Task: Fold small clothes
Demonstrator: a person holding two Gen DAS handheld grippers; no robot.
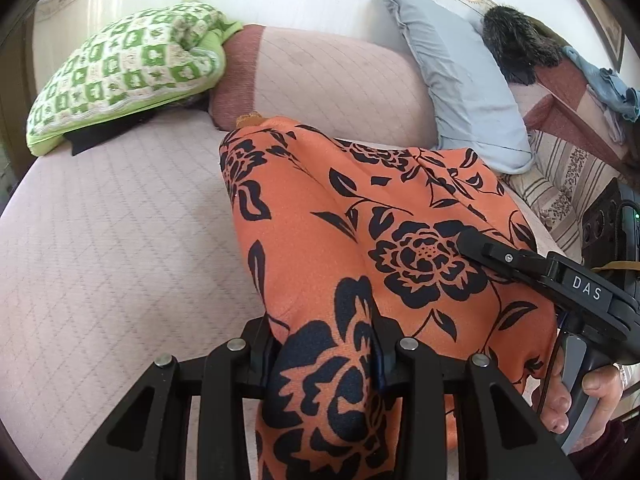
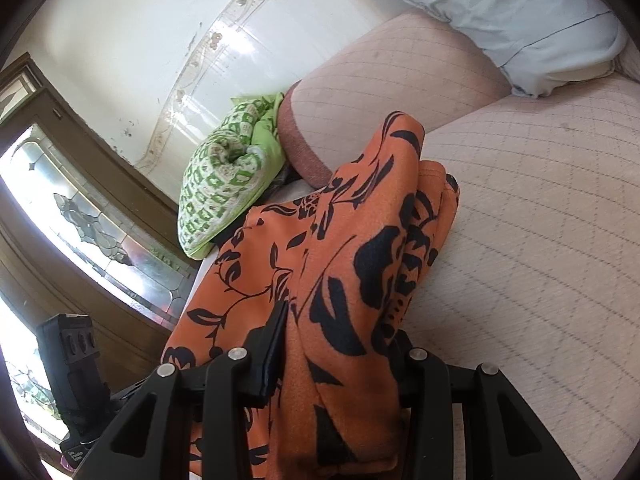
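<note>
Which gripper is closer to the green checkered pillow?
Left. The left gripper holds the orange flowered cloth on the side toward the green checkered pillow; the right gripper grips it farther away.

The garment [image 1: 340, 216] was orange with a black floral and leaf print. The bed cover [image 1: 120, 248] was pale pink with a quilted diamond pattern. The far-left cushion [image 1: 128, 76] was green-and-white checked. The far-right pillow [image 1: 460, 84] was plain light blue. The grippers' fingers [image 1: 256, 356] were black.
</note>
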